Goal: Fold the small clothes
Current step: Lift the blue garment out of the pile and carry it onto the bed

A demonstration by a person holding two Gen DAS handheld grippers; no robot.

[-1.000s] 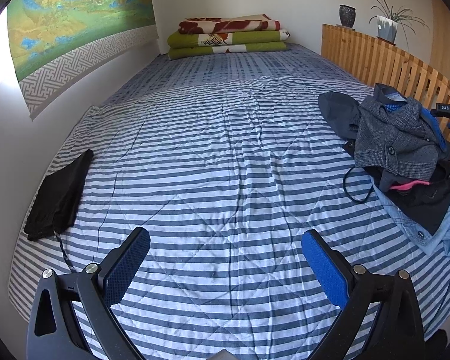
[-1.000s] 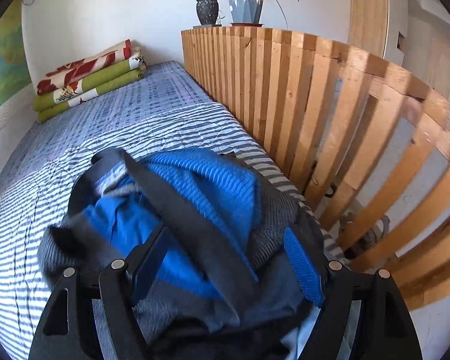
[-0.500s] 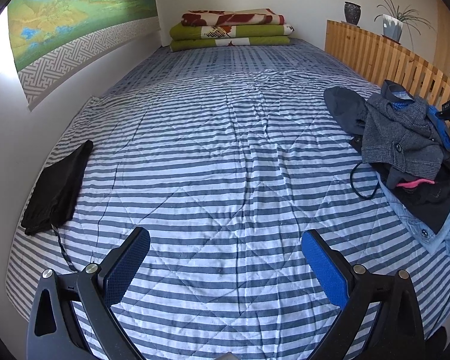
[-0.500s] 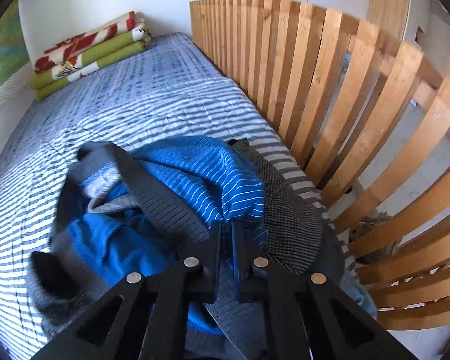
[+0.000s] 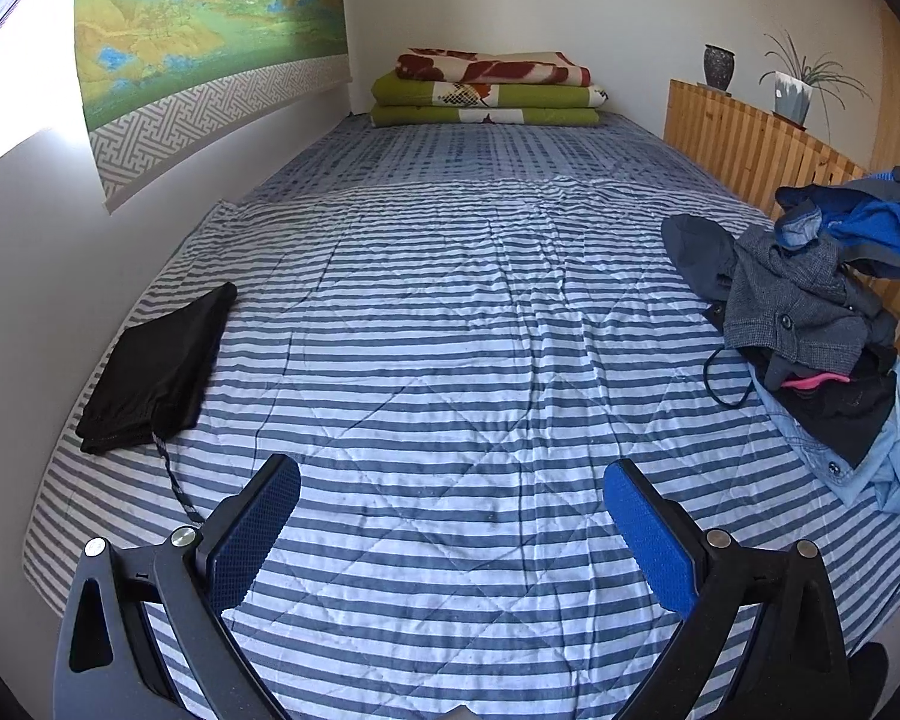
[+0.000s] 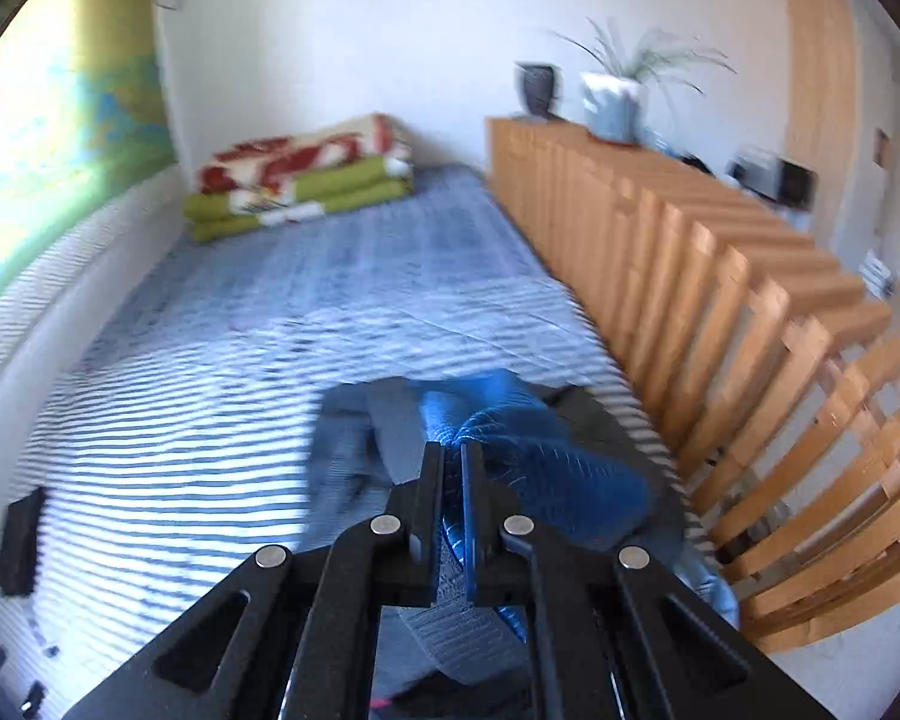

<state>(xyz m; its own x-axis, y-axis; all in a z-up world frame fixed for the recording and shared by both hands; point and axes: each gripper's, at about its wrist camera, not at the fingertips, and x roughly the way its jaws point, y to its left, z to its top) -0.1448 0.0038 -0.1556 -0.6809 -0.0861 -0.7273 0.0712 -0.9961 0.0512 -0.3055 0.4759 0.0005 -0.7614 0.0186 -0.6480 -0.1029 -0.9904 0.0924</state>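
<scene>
The right gripper [image 6: 453,462], low in the centre of its view, is clamped on a blue garment [image 6: 546,474] lifted off the clothes pile [image 5: 810,312] at the right edge of the left view. The left gripper [image 5: 450,516] hangs wide open and empty over the striped bed [image 5: 450,300]. One folded black garment [image 5: 162,360] lies at mid-left. Three folded blankets [image 5: 486,90] are stacked at top centre; two pots [image 5: 756,81] stand on the slatted wooden rail [image 6: 720,300] just right of the pile.

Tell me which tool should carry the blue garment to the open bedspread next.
Right. The right tool is already shut on the blue garment, lifting it off the clothes pile. The left tool is open above bare striped bedspread, apart from the pile.
</scene>
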